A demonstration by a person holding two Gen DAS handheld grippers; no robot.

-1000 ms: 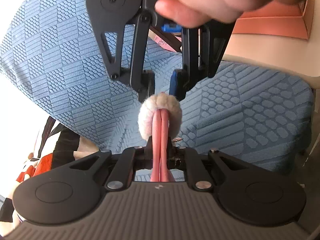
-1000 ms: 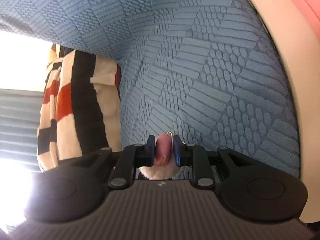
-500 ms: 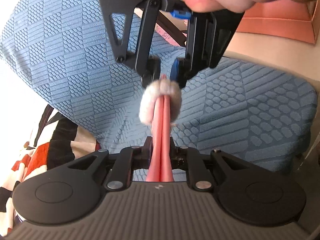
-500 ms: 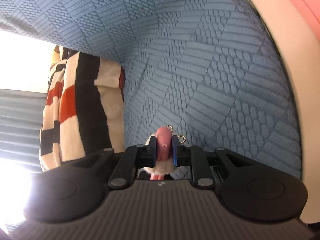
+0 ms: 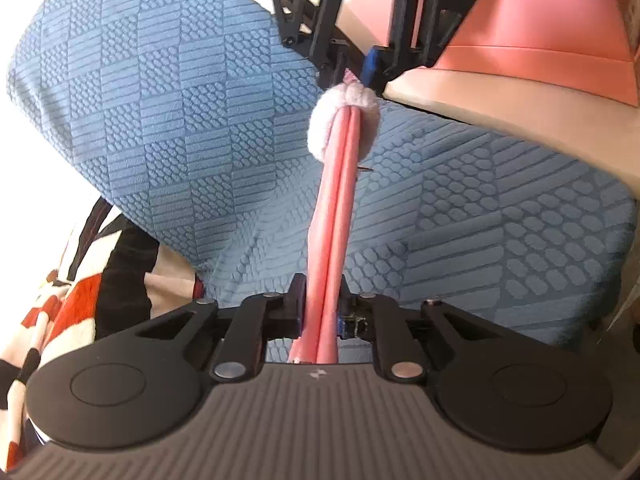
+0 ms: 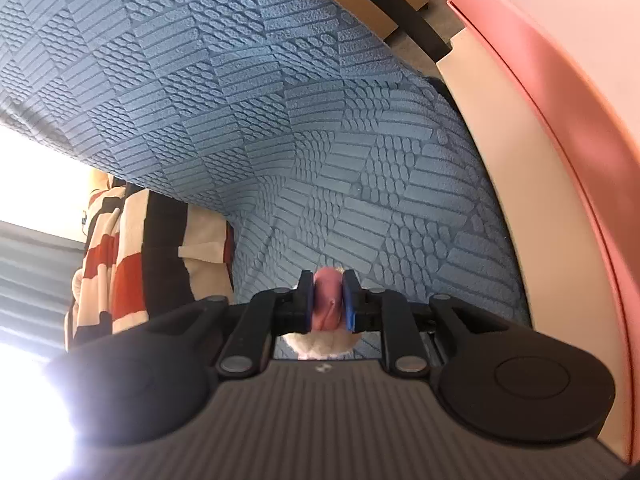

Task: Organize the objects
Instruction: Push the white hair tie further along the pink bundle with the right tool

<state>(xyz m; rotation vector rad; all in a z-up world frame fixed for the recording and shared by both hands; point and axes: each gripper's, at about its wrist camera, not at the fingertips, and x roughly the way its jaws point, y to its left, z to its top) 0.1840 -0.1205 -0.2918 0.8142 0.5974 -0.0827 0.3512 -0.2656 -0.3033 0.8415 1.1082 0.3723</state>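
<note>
A pink elastic band with a fluffy white pom-pom is stretched taut between my two grippers above a blue textured cushion. My left gripper is shut on the band's near end. My right gripper is shut on the far end just past the pom-pom. In the right wrist view, my right gripper pinches the pink band, with the pom-pom below the blue pads.
A red, black and cream striped cloth hangs at the lower left, also in the right wrist view. A beige ledge and a pink panel lie to the right. Bright window glare fills the left.
The two grippers have moved apart. The pink band has stretched much longer, and the pom-pom has gone away from my left gripper with the right gripper.
</note>
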